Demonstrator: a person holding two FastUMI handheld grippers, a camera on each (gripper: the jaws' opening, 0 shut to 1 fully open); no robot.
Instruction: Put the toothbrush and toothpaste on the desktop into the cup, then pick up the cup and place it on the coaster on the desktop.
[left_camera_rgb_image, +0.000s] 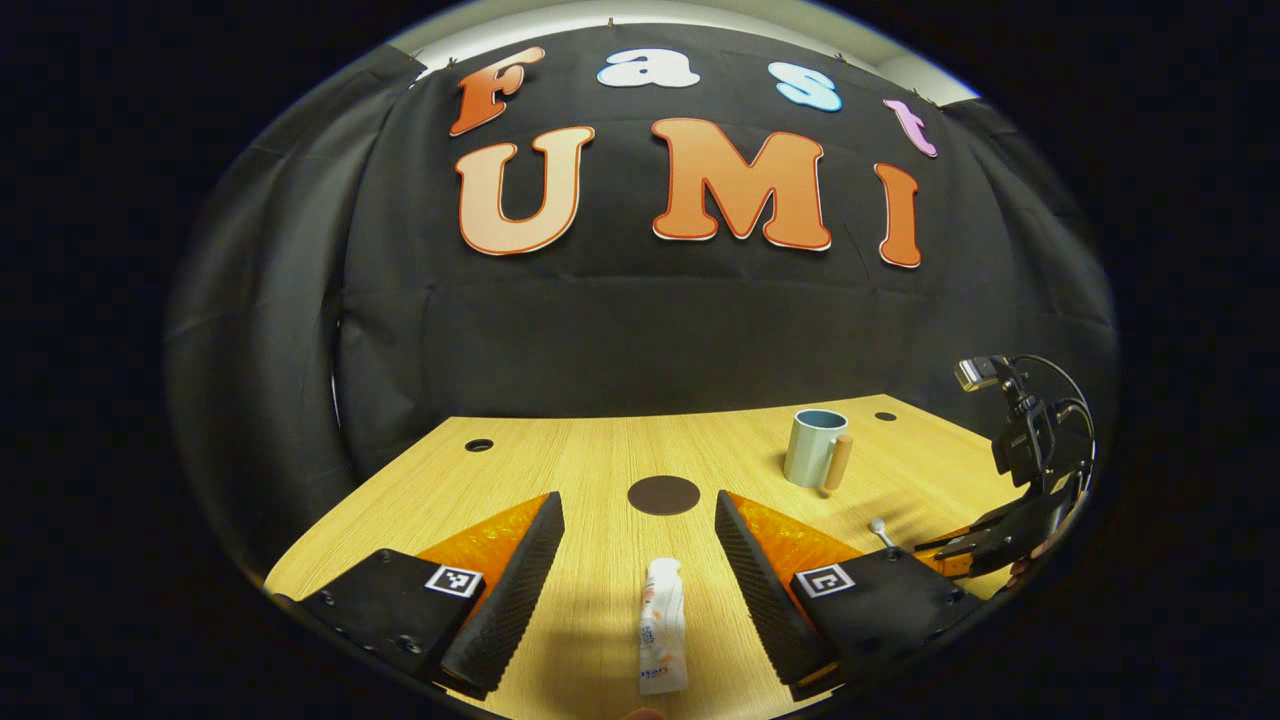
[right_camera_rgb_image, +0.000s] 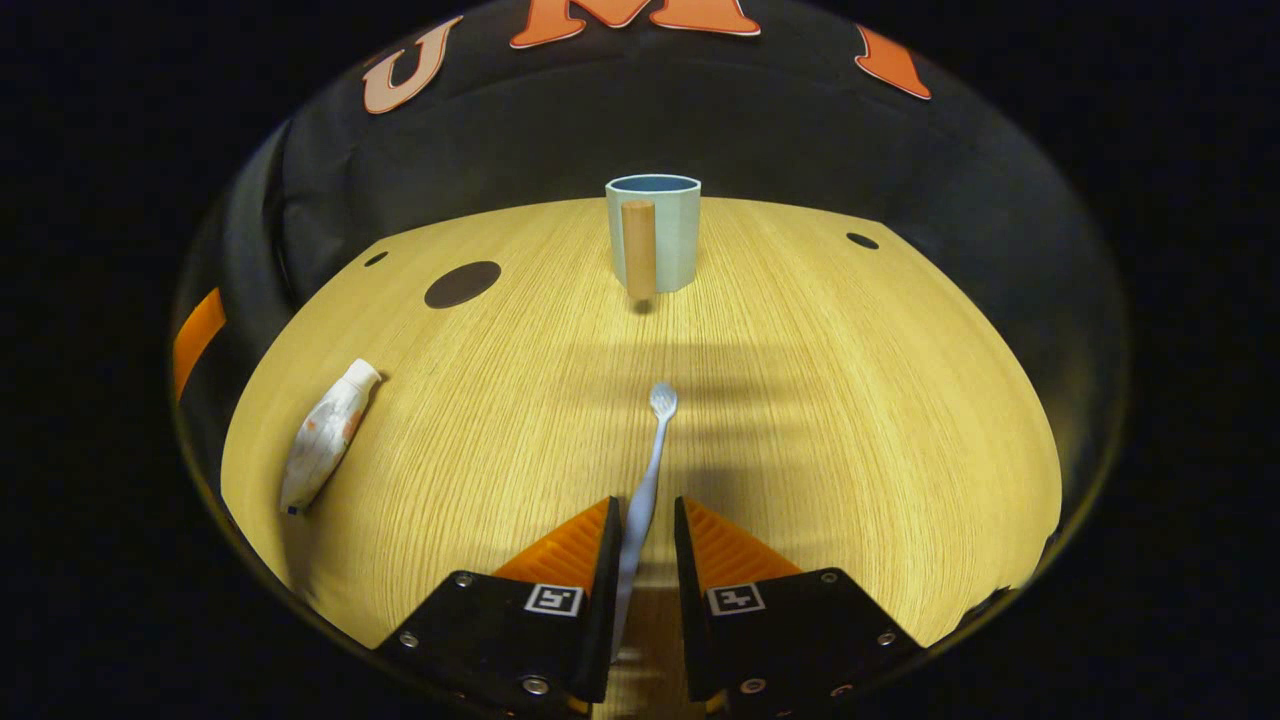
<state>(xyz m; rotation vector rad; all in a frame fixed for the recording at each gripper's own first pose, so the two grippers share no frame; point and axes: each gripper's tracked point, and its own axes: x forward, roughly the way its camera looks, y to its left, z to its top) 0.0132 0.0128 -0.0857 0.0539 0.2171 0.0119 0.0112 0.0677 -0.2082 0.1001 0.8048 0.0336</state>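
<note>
The white toothpaste tube (left_camera_rgb_image: 663, 625) lies flat on the wooden desktop (left_camera_rgb_image: 600, 460) between the wide-spread fingers of my open left gripper (left_camera_rgb_image: 638, 494), touching neither. Just beyond sits the dark round coaster (left_camera_rgb_image: 664, 495). The pale blue cup (left_camera_rgb_image: 812, 445) with a wooden handle stands upright at the right. My right gripper (right_camera_rgb_image: 646, 505) straddles the handle of the white toothbrush (right_camera_rgb_image: 655, 440) with narrow gaps on both sides; the brush head points at the cup (right_camera_rgb_image: 668, 235). The toothpaste tube (right_camera_rgb_image: 325, 435) and coaster (right_camera_rgb_image: 462, 284) lie to the left. The right gripper (left_camera_rgb_image: 965, 545) shows low at the desk's right.
Small round holes (left_camera_rgb_image: 479, 444) (left_camera_rgb_image: 885, 415) mark the desk's far corners. Black cloth closes the back and sides. The desk's front edge runs just under both grippers. Bare wood (right_camera_rgb_image: 850, 400) stretches right of the toothbrush.
</note>
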